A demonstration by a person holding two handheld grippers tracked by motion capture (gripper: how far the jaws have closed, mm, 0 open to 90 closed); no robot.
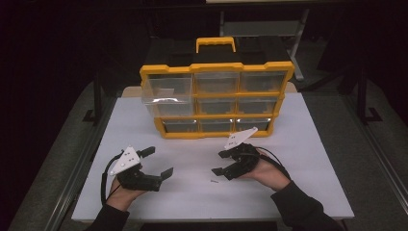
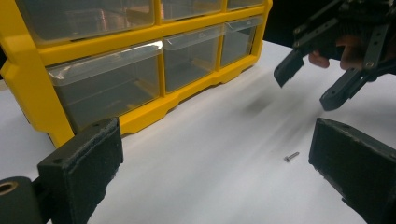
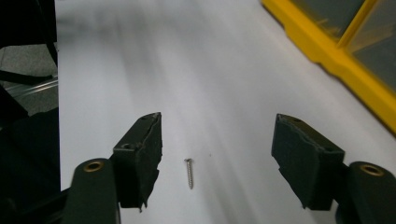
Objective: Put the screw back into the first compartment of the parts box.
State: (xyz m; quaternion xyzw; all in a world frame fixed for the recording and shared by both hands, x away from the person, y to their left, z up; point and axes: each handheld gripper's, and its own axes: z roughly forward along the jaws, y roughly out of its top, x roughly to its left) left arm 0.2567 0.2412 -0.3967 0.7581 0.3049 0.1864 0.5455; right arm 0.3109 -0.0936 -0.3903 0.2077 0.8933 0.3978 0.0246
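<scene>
A small silver screw [image 1: 214, 181] lies on the white table [image 1: 192, 197], in front of a yellow organizer [image 1: 216, 67] with clear drawers. My right gripper [image 1: 220, 163] hovers just above and behind the screw, pointing left and down. Its jaws are open. In the right gripper view the screw [image 3: 189, 172] lies on the table between the two pads, nearer the left one, and touches neither. My left gripper [image 1: 159, 161] rests open at the front left with nothing in it. In its own view, the screw [image 2: 291, 157] is by its right jaw and the right gripper [image 2: 306, 88] is beyond.
The organizer's top-left drawer [image 1: 166, 91] is pulled out and sticks forward over the table. Its other drawers [image 2: 116, 88] sit pushed in. A black and yellow handle [image 1: 215, 44] tops the case. The table's front edge runs just behind my wrists.
</scene>
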